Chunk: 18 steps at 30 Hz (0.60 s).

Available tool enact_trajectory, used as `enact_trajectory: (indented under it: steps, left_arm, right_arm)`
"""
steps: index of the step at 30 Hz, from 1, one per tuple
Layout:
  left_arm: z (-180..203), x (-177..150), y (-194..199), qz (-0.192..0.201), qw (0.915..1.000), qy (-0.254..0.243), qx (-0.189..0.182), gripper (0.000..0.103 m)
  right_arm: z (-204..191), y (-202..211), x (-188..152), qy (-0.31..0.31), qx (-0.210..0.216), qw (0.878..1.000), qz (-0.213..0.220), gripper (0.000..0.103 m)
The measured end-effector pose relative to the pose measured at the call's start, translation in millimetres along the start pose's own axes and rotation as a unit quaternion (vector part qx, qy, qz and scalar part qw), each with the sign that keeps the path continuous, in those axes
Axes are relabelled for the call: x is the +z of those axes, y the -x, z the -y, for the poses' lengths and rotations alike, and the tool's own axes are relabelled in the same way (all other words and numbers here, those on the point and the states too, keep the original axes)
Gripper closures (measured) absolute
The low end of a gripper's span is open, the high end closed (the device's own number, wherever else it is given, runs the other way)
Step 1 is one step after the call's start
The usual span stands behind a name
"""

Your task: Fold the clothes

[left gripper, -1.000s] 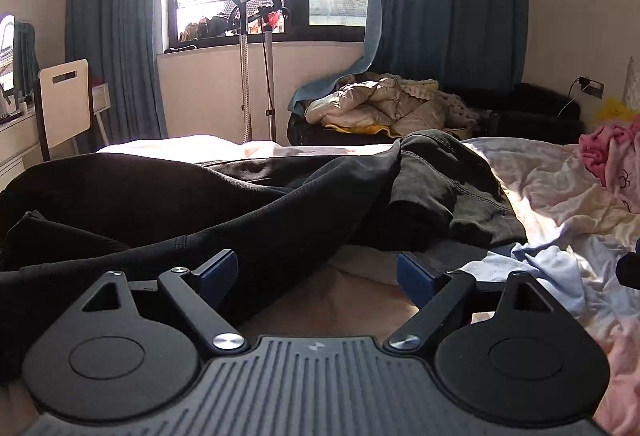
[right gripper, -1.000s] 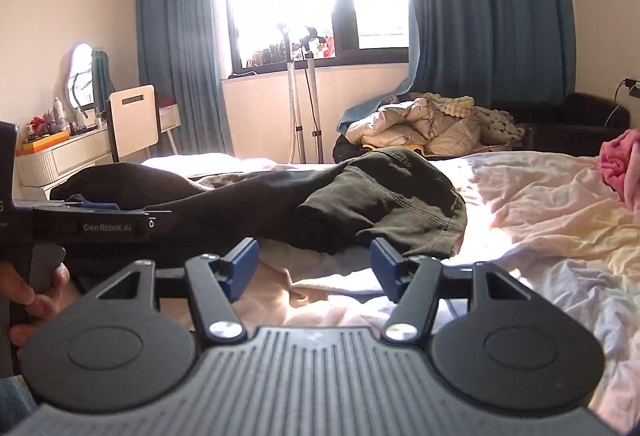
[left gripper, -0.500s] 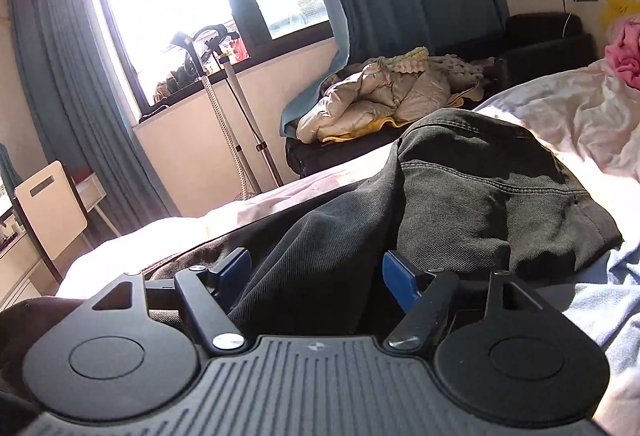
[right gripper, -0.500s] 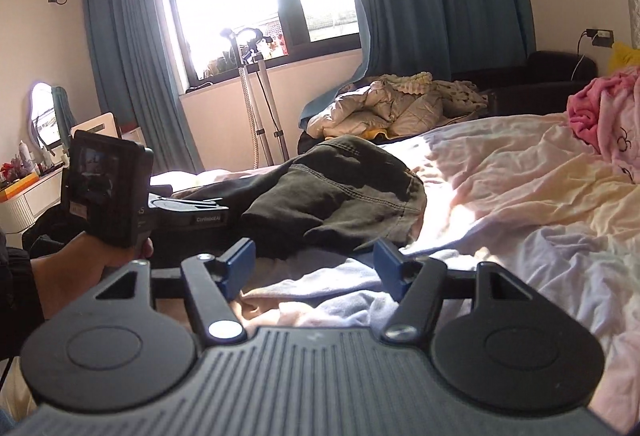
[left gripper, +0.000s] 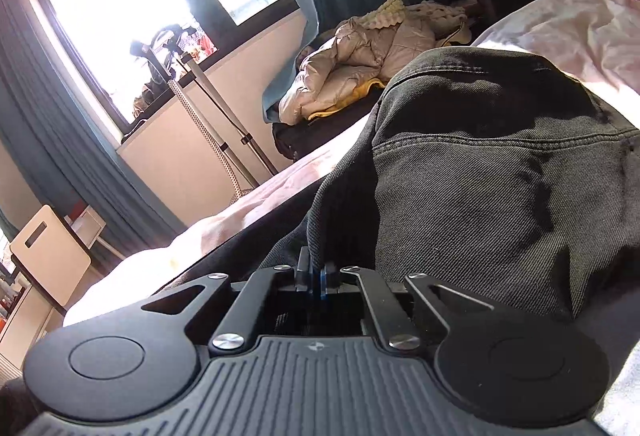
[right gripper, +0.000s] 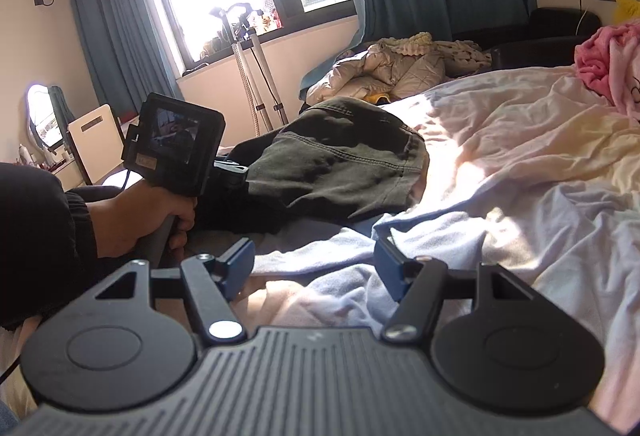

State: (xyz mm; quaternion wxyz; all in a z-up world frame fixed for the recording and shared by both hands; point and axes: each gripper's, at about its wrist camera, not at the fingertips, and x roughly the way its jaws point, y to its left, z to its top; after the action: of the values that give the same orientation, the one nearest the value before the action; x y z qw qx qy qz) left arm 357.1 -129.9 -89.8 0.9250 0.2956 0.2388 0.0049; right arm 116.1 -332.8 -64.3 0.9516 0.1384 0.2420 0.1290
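Sunlit bedding covers the bed [right gripper: 520,155], a rumpled, soft sheet in pale pink and cream that gives no firm backing. On it, ahead of both tongs, lie the dark jeans [right gripper: 344,163]: heavy washed-black denim with stitched seams, bunched into a hump near the waistband.

The left tongs [left gripper: 318,276] have just been closing and now pinch a fold of that denim, pads pressed together on it at its near edge. The right tongs [right gripper: 314,272] stand spread with nothing between them, hovering over a thin pale blue cloth [right gripper: 340,276] directly in front of them, the jeans a little beyond and to their left.

The risks, as I judge them: the left grip looks shallow, only one layer of a stiff, weighty cloth, so a pull could slip it free or drag just the top layer and twist the legs. The right tongs could snag the blue cloth or the sheet instead of the denim.
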Motion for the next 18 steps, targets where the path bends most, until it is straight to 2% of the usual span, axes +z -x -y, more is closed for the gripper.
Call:
enact_trajectory:
  steps: [2, 7, 10, 13, 18]
  left_arm:
    - [-3, 4, 19, 0.022, 0.9997, -0.006, -0.005, 0.1]
    - [-24, 16, 90, 0.061, 0.9963, 0.019, -0.058, 0.1]
    - [-38, 12, 141, 0.084, 0.9916, 0.043, -0.089, 0.1]
    - [-45, -5, 188, 0.105, 0.9869, 0.044, -0.115, 0.1]
    - [-39, -61, 237, 0.086, 0.983, 0.059, -0.151, 0.1]
  right_arm:
    - [2, -3, 0, -0.012, 0.004, 1.0, -0.004, 0.036]
    - [1, 3, -1, -0.014, -0.001, 1.0, -0.001, 0.036]
    - [-1, 8, -2, -0.02, -0.001, 1.0, 0.004, 0.036]
    - [-3, 12, -4, -0.025, -0.002, 1.0, 0.003, 0.036]
    - [-4, 20, -4, -0.043, -0.002, 0.999, 0.004, 0.036]
